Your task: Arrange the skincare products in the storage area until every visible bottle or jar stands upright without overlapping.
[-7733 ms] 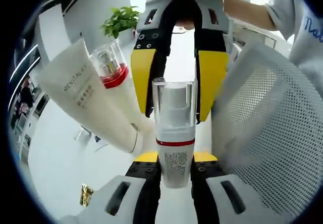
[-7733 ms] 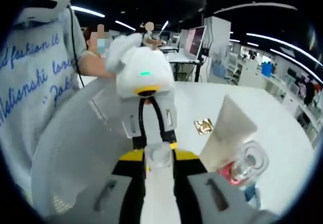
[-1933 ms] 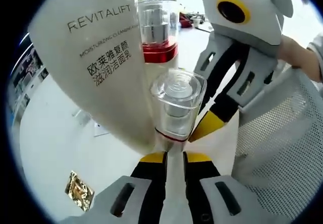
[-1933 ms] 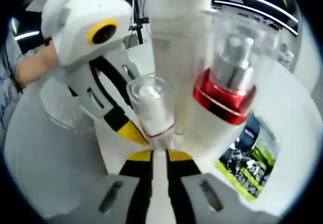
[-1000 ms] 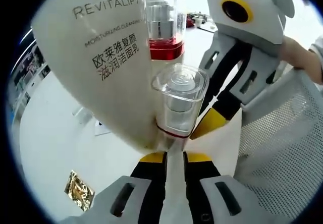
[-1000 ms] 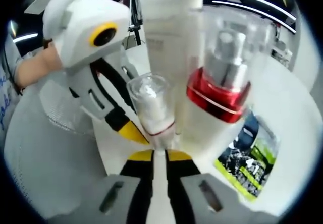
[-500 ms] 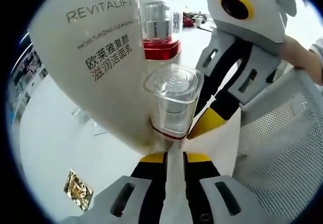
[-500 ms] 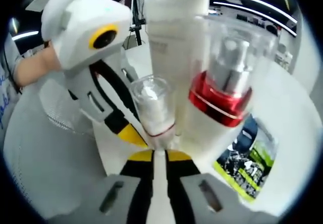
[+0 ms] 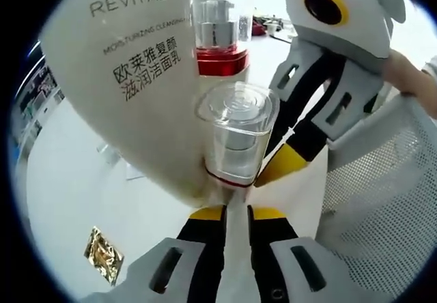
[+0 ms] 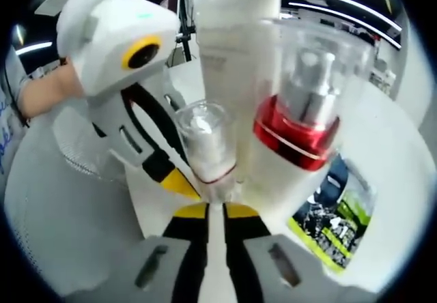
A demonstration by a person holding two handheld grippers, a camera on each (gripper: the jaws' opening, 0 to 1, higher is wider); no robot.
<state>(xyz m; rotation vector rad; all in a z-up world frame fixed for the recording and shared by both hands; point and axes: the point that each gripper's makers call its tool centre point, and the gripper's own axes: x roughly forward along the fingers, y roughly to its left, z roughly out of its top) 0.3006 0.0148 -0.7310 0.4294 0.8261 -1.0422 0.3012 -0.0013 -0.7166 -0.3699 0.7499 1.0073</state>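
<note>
A small white pump bottle (image 9: 235, 139) with a clear cap and a thin red band stands between the jaws of my left gripper (image 9: 235, 214), which is shut on its body. My right gripper (image 9: 280, 165) reaches in from the right to the same bottle's base. In the right gripper view that small bottle (image 10: 205, 146) runs up between the jaws of my right gripper (image 10: 215, 211), also shut on it, with my left gripper (image 10: 174, 179) opposite. Right behind stand a white REVITALIFT tube (image 9: 130, 91) and a red-collared bottle (image 9: 220, 30) under a clear cap.
A white mesh basket (image 9: 382, 200) curves along the right; in the right gripper view the basket (image 10: 61, 200) is on the left. A gold foil packet (image 9: 102, 254) and a green-black leaflet (image 10: 331, 214) lie on the white table. A hand (image 9: 413, 78) holds the right gripper.
Since 7.7 s ago both grippers and the small bottle have come close up to the tube and the red-collared bottle. Over the last second, only slight camera wobble.
</note>
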